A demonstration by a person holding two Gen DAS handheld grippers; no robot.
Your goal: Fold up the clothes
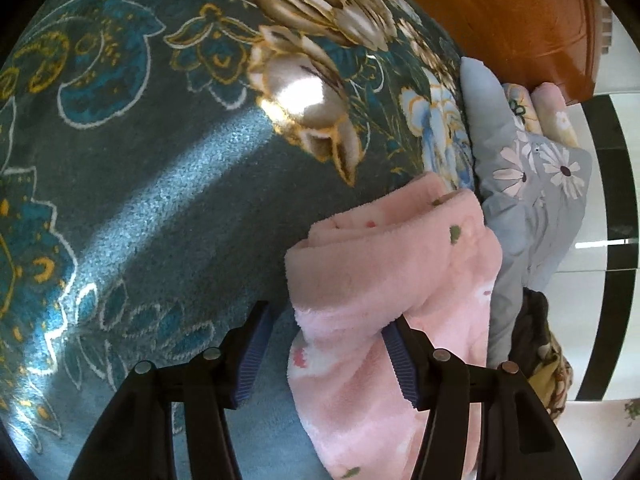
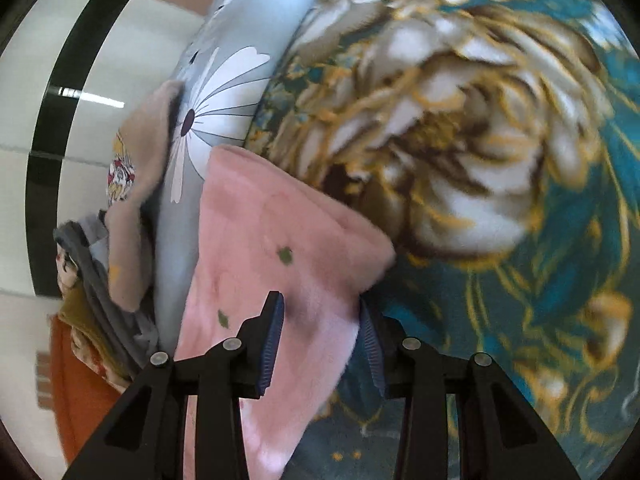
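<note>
I see the pink fleece garment (image 1: pixel 384 280), already doubled over, on the floral blanket (image 1: pixel 160 200), long axis running near-to-far; left gripper (image 1: pixel 324 354) jaws open astride its near-left edge, right gripper (image 2: pixel 322 344) jaws spread around its right fold.

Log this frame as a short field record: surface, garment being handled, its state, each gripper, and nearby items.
surface: teal floral plush blanket
garment: pink fleece garment with small printed motifs
garment state: folded in layers, lying at the blanket's edge
left gripper: open, garment between its fingers
right gripper: open, straddling garment edge
nearby: grey-blue daisy-print fabric; pile of other clothes
</note>
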